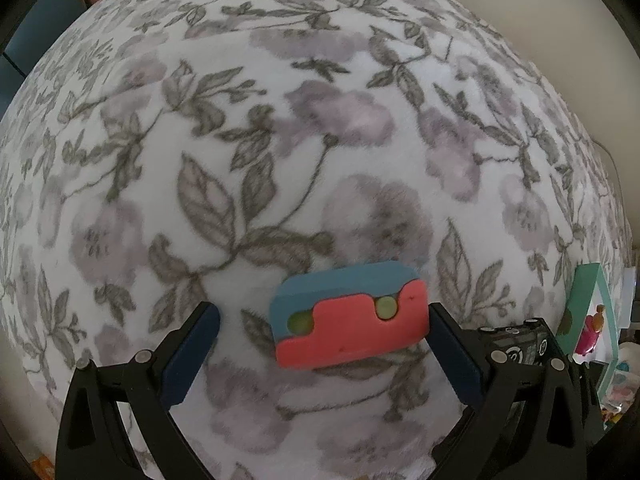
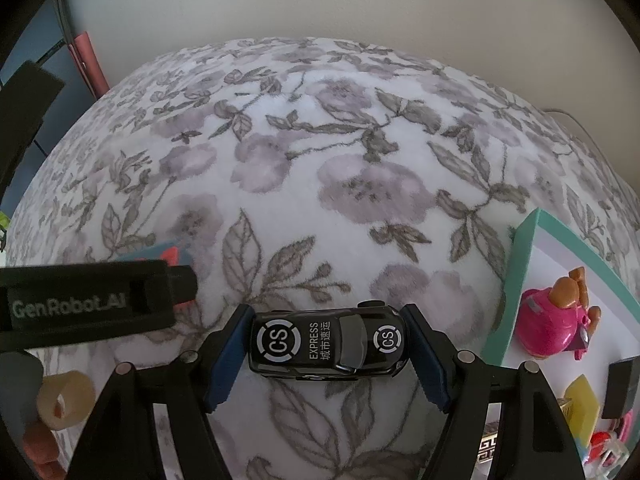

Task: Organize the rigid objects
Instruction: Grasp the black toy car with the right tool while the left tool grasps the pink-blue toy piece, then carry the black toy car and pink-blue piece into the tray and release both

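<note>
Two grippers working over the floral blanket [image 2: 320, 184]: right gripper [image 2: 326, 344] is clamping the black toy car [image 2: 326, 344] crosswise, likely bound for the teal-rimmed tray [image 2: 516, 280] beside it; left gripper [image 1: 324, 338], jaws apart, is straddling the red-and-blue block [image 1: 348, 320], apparently readying a grasp.

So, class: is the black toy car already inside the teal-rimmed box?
Out. The toy car sits between the right gripper fingers above the floral cloth, beside the box.
</note>
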A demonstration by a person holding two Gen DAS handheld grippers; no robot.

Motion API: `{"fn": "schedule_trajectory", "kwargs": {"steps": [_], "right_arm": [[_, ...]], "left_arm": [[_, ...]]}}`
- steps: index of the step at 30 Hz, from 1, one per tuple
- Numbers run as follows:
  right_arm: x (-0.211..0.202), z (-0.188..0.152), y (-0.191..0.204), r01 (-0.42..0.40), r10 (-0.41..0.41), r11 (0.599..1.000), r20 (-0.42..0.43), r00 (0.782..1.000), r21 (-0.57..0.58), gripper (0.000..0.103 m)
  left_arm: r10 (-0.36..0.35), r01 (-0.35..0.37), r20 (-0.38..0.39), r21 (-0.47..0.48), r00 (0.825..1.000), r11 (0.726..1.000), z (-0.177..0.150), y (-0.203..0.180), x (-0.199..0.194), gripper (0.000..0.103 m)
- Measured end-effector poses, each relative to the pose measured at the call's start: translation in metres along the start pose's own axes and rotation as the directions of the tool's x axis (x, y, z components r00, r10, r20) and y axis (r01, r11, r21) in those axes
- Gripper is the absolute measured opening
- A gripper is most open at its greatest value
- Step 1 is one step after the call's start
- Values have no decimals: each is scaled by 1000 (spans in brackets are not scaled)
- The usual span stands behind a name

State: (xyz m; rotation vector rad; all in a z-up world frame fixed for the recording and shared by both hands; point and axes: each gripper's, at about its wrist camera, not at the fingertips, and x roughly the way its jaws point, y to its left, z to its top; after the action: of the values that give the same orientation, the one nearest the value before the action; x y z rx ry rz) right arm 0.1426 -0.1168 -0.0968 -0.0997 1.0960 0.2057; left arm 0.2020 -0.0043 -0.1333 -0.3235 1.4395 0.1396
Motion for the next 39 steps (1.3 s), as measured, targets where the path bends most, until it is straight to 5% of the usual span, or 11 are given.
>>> {"fn": "schedule_trajectory", "kwargs": {"steps": [5,7,9,18,29,39], "right_arm": [[-3,-4,-2,6,-6,1000,-7,1000,1,76],[-4,-6,-3,10,-10,1000,-11,1000,3,76],[-5,-7,-5,12,-12,1000,-13,1000,7,76],[-12,-15,1,29,-29,999,-23,999,-13,76],[-57,-21,-11,15,-17,999,41,999,52,76],[-116,-38,-39,40,-60,987,120,991,159,76]], "left_arm": [[-14,14,-2,-6,1000,1000,-4,5,3,98],[-9,9,5,3,1000,1000,-6,11,1,90],[19,-19,20,20,1000,1000,-9,13,-2,72],[6,-7,40,22,999,1000,-18,21,-8,72],[-65,65,112,6,992,998,-49,34,-65,72],[-128,111,217,88,968,990,-84,4,-127,72]]}}
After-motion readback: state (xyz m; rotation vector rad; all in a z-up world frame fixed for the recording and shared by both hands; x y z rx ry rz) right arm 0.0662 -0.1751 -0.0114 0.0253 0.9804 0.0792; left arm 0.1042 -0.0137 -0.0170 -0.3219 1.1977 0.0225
